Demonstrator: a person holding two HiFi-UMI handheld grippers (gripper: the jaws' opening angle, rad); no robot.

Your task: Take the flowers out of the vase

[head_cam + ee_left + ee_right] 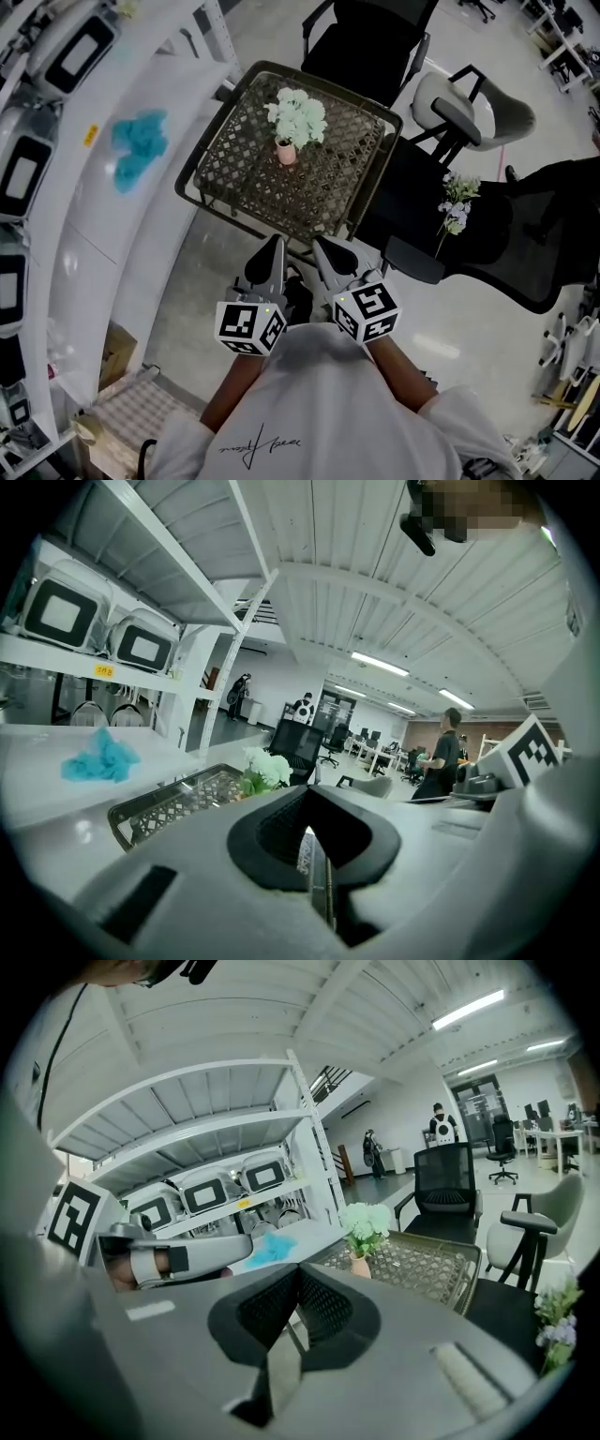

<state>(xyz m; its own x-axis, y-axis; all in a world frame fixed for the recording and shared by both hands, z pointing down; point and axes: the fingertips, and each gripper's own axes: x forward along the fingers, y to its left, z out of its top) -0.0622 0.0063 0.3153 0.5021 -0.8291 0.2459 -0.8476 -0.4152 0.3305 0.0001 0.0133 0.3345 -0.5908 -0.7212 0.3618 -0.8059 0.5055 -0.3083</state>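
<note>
A small pink vase [286, 153] stands upright on a dark metal lattice table [246, 184] and holds a bunch of pale green-white flowers [298, 117]. My left gripper [273, 244] and right gripper [322, 244] hang side by side in front of the table's near edge, short of the vase, both shut and holding nothing. In the left gripper view the flowers [267, 768] rise beyond the shut jaws [309, 834]. The right gripper view shows the flowers [366, 1221] and vase [360, 1265] ahead of the shut jaws [292, 1321]. A separate lilac-white flower sprig [457, 202] lies on a black chair seat.
White shelving [122, 103] runs along the left, with a blue cloth [141, 145] and white machines on it. A black office chair [370, 37] stands behind the table; a grey chair [464, 108] and black seats [487, 244] crowd the right. Bare floor lies under my grippers.
</note>
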